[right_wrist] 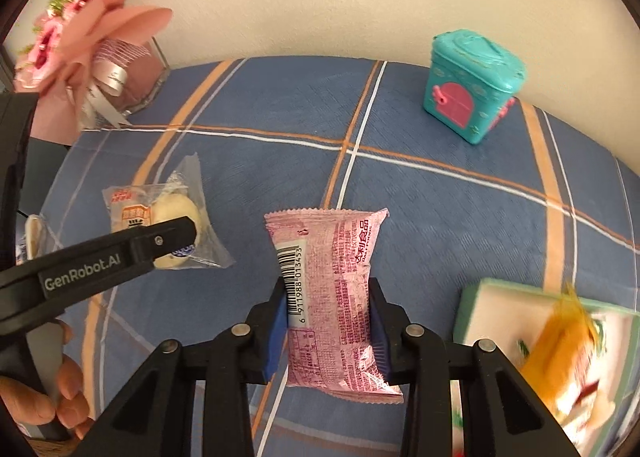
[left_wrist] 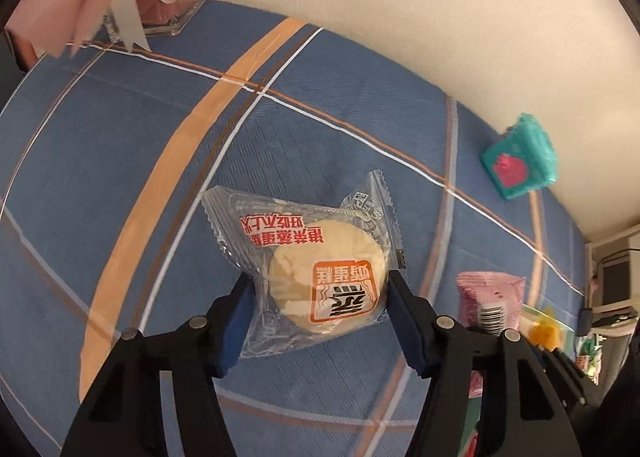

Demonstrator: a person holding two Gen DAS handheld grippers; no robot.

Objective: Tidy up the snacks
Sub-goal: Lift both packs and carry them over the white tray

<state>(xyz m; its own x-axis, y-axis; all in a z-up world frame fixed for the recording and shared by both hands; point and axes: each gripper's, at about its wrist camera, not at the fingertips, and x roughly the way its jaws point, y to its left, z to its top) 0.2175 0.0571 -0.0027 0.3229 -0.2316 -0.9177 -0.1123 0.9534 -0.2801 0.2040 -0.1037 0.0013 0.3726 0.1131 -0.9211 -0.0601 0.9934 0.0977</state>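
Note:
A clear packet with a round pale cake and orange print (left_wrist: 320, 277) lies on the blue plaid cloth (left_wrist: 120, 161). My left gripper (left_wrist: 318, 283) has a blue pad against each side of it, shut on the packet. In the right wrist view the same cake packet (right_wrist: 160, 217) lies at the left under a left finger (right_wrist: 172, 235). A pink snack packet with a barcode (right_wrist: 332, 297) stands lengthwise between the pads of my right gripper (right_wrist: 329, 297), which is shut on its middle and pinches it narrower there. The same pink packet (left_wrist: 488, 297) shows at the right in the left wrist view.
A teal toy box with a pink door (right_wrist: 472, 97) stands near the far right edge by the wall. A pink bouquet in a clear holder (right_wrist: 104, 57) fills the far left corner. A green-rimmed tray (right_wrist: 472, 297) with blurred orange snacks sits at the right. A hand (right_wrist: 68, 397) is at lower left.

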